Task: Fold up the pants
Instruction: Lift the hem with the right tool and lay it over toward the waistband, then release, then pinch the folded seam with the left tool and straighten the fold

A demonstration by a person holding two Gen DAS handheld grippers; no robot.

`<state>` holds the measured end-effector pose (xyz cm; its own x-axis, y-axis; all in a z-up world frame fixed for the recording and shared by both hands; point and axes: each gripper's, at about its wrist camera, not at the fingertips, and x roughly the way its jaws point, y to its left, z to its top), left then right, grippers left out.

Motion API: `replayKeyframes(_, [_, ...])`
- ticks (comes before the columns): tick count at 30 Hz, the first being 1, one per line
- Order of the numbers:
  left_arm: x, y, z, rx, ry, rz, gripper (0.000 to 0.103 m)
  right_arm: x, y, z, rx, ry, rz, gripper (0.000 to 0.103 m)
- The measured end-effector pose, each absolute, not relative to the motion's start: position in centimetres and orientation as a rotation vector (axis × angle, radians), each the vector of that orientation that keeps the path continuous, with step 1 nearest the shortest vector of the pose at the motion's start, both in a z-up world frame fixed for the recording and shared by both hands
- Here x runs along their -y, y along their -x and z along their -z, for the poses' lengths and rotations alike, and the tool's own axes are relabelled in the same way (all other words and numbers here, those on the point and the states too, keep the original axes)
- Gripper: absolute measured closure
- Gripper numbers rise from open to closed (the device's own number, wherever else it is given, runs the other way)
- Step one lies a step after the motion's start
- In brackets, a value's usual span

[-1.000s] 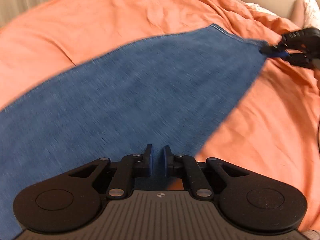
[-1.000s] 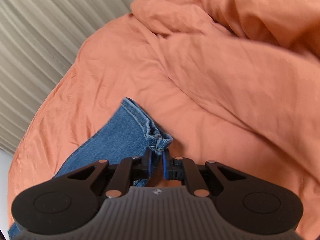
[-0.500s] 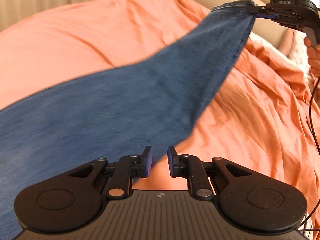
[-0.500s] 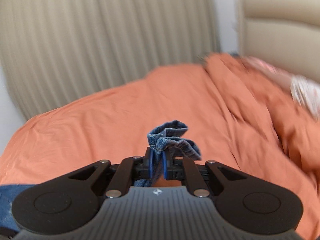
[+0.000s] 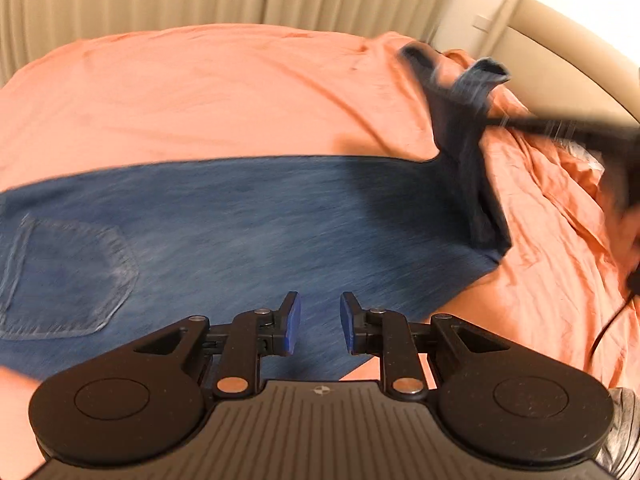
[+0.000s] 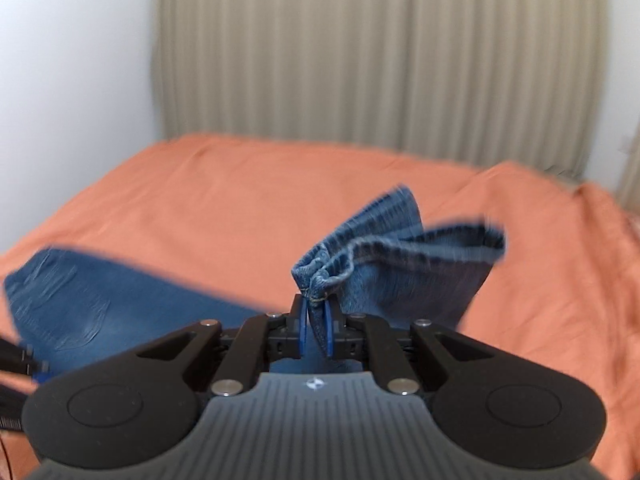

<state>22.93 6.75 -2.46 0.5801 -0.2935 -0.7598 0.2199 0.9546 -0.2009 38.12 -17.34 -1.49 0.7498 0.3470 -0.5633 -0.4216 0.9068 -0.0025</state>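
Blue jeans (image 5: 248, 220) lie across the orange bed cover, back pocket (image 5: 68, 276) at the left. My left gripper (image 5: 319, 326) hovers just above the jeans, open and empty. My right gripper (image 6: 316, 330) is shut on the bunched leg hem (image 6: 384, 252) and holds it up in the air. In the left wrist view the raised leg end (image 5: 464, 120) stands up at the right, with the right gripper a dark blur (image 5: 560, 128) beside it. The waist end also shows in the right wrist view (image 6: 92, 304).
The orange bed cover (image 5: 208, 92) spans the bed, rumpled at the right (image 5: 552, 216). Beige curtains (image 6: 380, 52) hang behind. A padded headboard (image 5: 560, 44) stands at the right. A white wall (image 6: 72, 80) is at the left.
My right gripper has lifted the hem high and swung it back over the jeans, doubling the leg. My left gripper has opened wider, and the back pocket has come into view.
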Motion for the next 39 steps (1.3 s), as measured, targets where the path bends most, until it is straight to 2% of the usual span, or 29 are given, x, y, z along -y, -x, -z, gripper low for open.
replayKeyframes(4, [-9.7, -22.0, 3.0, -0.913, 0.122, 0.277, 0.076, 12.4, -36.2, 8.3, -0.742, 0.166, -0.513, 0.100])
replayKeyframes(8, [-11.6, -21.6, 3.3, -0.911, 0.166, 0.270, 0.070, 10.4, -35.2, 13.6, -0.885, 0.212, -0.557, 0.102])
replayKeyframes(10, [-12.1, -21.6, 3.6, -0.909, 0.196, 0.275, 0.067, 10.0, -34.7, 14.7, -0.924, 0.205, -0.579, 0.096])
replayKeyframes(14, [-12.6, -22.4, 4.1, -0.908, 0.268, 0.296, 0.063, 9.8, -34.4, 14.6, -0.939, 0.203, -0.591, 0.092])
replayKeyframes(17, [-12.6, -23.2, 4.5, -0.900, 0.344, 0.325, 0.054, 10.9, -34.5, 13.6, -0.930, 0.197, -0.590, 0.085])
replayKeyframes(21, [-11.4, -24.8, 5.0, -0.895, 0.410, 0.356, 0.047, 13.0, -35.3, 12.1, -0.899, 0.211, -0.539, 0.085])
replayKeyframes(26, [-9.2, -27.7, 6.8, -0.919, 0.487, 0.374, 0.042, 18.0, -37.0, 10.9, -0.874, 0.178, -0.436, 0.084])
replayKeyframes(28, [-8.4, -29.0, 7.9, -0.939, 0.507, 0.374, 0.039, 20.9, -37.3, 10.6, -0.871, 0.157, -0.389, 0.079])
replayKeyframes(34, [-6.8, -32.7, 11.1, -0.984, 0.541, 0.333, 0.038, 29.2, -37.0, 11.2, -0.888, 0.120, -0.267, 0.073])
replayKeyframes(35, [-6.5, -33.2, 11.5, -0.990, 0.549, 0.324, 0.039, 30.4, -36.8, 11.5, -0.893, 0.123, -0.251, 0.071])
replayKeyframes(37, [-6.1, -33.8, 12.2, -1.014, 0.560, 0.318, 0.051, 31.9, -36.5, 12.3, -0.913, 0.140, -0.232, 0.061])
replayKeyframes(39, [-5.7, -33.9, 12.6, -1.015, 0.552, 0.304, 0.078, 32.9, -36.4, 13.4, -0.939, 0.137, -0.241, 0.060])
